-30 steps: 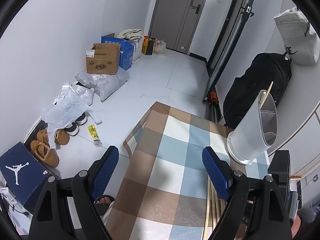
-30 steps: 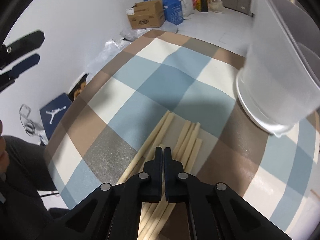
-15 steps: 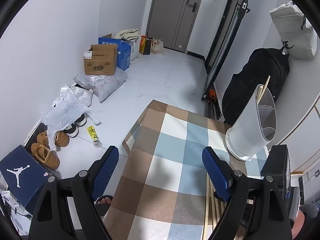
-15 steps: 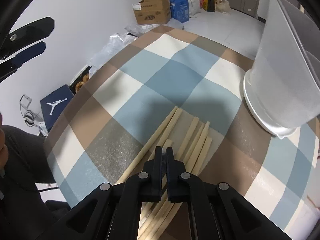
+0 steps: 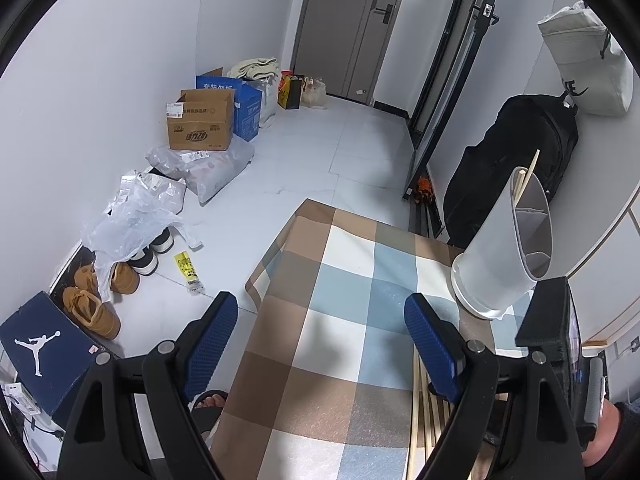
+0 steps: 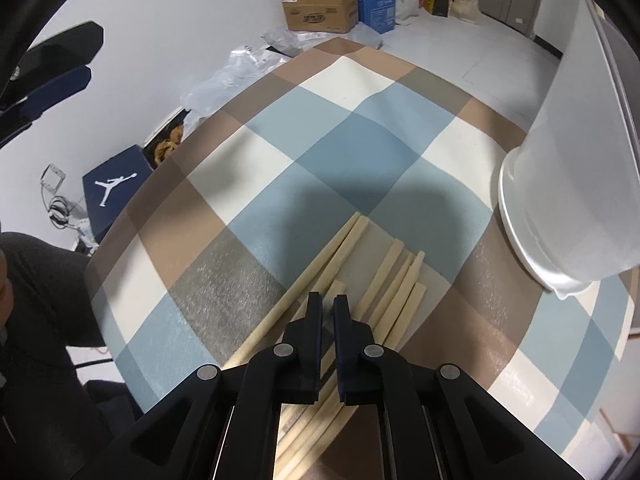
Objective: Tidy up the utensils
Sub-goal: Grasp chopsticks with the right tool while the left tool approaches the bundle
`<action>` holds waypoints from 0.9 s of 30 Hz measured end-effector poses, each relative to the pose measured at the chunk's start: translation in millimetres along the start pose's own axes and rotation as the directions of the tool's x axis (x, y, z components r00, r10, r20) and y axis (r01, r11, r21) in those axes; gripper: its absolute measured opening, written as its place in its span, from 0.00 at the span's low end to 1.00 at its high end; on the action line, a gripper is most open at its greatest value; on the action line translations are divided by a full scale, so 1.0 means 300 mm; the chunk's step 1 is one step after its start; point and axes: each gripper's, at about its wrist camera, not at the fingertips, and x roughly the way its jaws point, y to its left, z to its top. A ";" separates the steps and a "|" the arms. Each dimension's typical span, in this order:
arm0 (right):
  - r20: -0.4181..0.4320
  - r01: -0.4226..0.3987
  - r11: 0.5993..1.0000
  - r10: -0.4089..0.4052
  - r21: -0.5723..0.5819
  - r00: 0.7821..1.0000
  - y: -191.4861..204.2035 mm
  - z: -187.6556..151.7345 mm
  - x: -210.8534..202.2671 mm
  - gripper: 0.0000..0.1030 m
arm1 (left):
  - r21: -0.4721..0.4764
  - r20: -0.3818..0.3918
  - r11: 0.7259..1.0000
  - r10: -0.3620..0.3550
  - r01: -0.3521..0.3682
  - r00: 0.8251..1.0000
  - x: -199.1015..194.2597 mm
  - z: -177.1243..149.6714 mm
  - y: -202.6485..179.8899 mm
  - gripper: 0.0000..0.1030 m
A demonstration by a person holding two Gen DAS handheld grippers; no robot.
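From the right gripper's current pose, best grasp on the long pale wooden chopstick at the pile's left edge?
Grip the long pale wooden chopstick mid-shaft, coming from above with the fingers straddling its width. It lies flat on the checkered tablecloth, with bare cloth on its left but a neighbour tight on its right. The right gripper, nearly closed, would likely have to open first.

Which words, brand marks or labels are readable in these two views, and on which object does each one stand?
No whole word reads for certain.
Jumpman logo, no words: dark blue shoe box.
Large letters, partly hidden, perhaps "KE": white bag.
Chinese print, too blurred to read: cardboard box.
White Chinese characters, too small to read: blue box.
Black print, too small to read: yellow tag.
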 end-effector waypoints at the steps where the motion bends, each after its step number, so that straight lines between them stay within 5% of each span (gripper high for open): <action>1: 0.000 -0.001 1.000 0.001 -0.010 1.000 0.002 0.003 0.003 0.06 | -0.002 0.000 1.000 -0.002 0.002 1.000 0.000 0.000 0.001 0.80; 8: -0.010 0.053 0.998 -0.054 -0.031 0.999 0.032 0.007 0.006 0.07 | 0.022 -0.002 1.000 0.003 -0.003 1.000 0.001 -0.001 -0.014 0.80; 10: -0.019 0.079 0.996 -0.080 -0.045 0.997 0.056 0.019 0.024 0.32 | 0.029 0.009 1.000 0.011 -0.011 1.000 -0.004 -0.004 -0.016 0.80; 13: 0.002 0.118 0.989 -0.119 -0.086 0.993 0.100 0.023 0.043 0.41 | 0.029 0.006 0.999 0.014 -0.014 1.000 -0.004 -0.005 -0.012 0.80; 20: 0.047 0.087 0.994 -0.090 0.064 0.995 0.036 0.025 0.045 0.21 | 0.033 -0.015 0.999 0.035 -0.034 0.999 0.018 -0.008 -0.010 0.80; 22: 0.055 0.090 0.991 -0.095 0.096 0.994 0.020 0.018 0.047 0.08 | 0.037 -0.016 0.998 0.050 -0.049 0.999 0.024 -0.007 -0.008 0.80; 27: 0.097 0.065 0.989 -0.078 0.132 0.992 0.006 -0.007 0.036 0.07 | 0.044 -0.046 0.997 0.072 -0.070 0.996 0.054 -0.020 0.005 0.80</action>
